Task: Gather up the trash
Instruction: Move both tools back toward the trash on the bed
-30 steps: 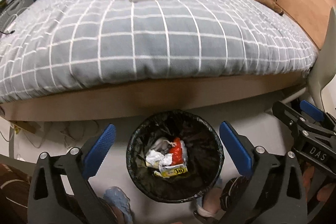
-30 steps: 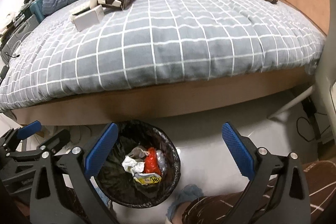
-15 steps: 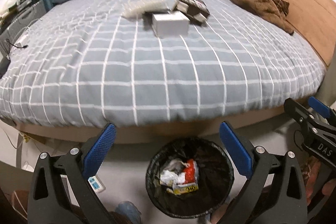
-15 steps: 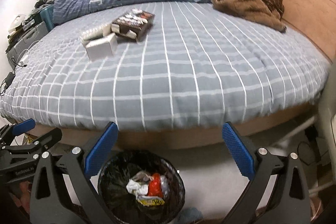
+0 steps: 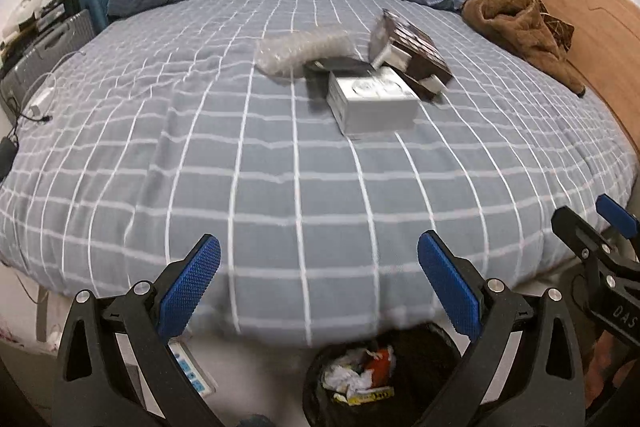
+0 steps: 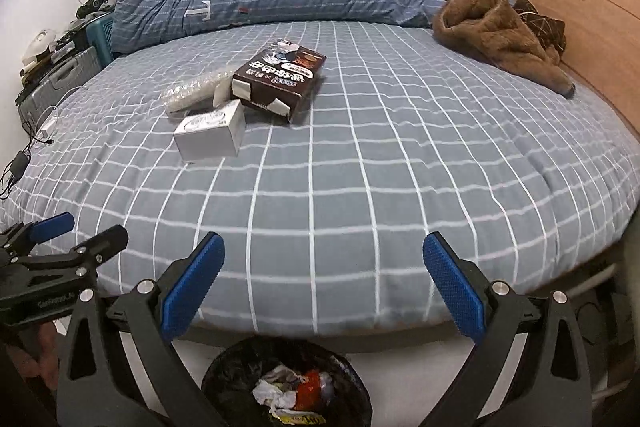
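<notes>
Compared with one second ago, both views are lifted: the bed (image 6: pixel 360 155) now fills them and the trash bin (image 6: pixel 224 379) sits at the bottom edge. The near quilt is bare. The brown box (image 6: pixel 280 77), white box (image 6: pixel 210 135) and plastic wrap (image 6: pixel 192 91) lie farther back. The left gripper (image 5: pixel 318 289) and right gripper (image 6: pixel 324 287) are wide apart, empty.

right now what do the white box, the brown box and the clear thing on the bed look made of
White box: matte cardboard, going by its crisp folded edges.
Brown box: printed cardboard with a slight sheen; white end flaps stand open.
Clear thing: thin see-through plastic, bumpy and glinting, maybe a tray or bubble wrap; too blurred to tell.
</notes>
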The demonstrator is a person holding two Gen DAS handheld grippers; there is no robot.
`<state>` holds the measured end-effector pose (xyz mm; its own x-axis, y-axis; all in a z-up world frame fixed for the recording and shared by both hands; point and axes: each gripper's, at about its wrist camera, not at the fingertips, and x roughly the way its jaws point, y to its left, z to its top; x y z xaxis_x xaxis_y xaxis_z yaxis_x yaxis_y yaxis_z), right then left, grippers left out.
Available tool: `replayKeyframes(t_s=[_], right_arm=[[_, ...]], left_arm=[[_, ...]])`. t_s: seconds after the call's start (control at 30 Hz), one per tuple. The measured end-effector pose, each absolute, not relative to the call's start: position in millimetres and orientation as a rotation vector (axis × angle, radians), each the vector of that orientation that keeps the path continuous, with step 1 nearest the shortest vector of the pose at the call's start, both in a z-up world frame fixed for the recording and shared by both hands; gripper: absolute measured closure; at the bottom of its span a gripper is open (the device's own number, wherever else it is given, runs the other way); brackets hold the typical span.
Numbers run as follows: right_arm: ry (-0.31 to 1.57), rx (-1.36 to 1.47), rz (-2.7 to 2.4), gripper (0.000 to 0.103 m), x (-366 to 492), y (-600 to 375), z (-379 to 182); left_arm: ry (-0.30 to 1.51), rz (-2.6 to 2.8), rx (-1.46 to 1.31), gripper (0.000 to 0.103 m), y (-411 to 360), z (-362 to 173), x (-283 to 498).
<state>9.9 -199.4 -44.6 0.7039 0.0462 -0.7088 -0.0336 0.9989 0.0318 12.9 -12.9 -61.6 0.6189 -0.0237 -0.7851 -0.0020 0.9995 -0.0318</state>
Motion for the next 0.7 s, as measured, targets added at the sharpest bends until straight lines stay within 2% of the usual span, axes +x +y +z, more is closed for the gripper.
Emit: replayKeyframes(t_s=[0.7], right_arm=[[0.789, 0.049, 0.072, 0.008, 173, -171, -28]], left_arm=[[0.878, -0.047, -0.071, 0.006, 33, -47, 186]])
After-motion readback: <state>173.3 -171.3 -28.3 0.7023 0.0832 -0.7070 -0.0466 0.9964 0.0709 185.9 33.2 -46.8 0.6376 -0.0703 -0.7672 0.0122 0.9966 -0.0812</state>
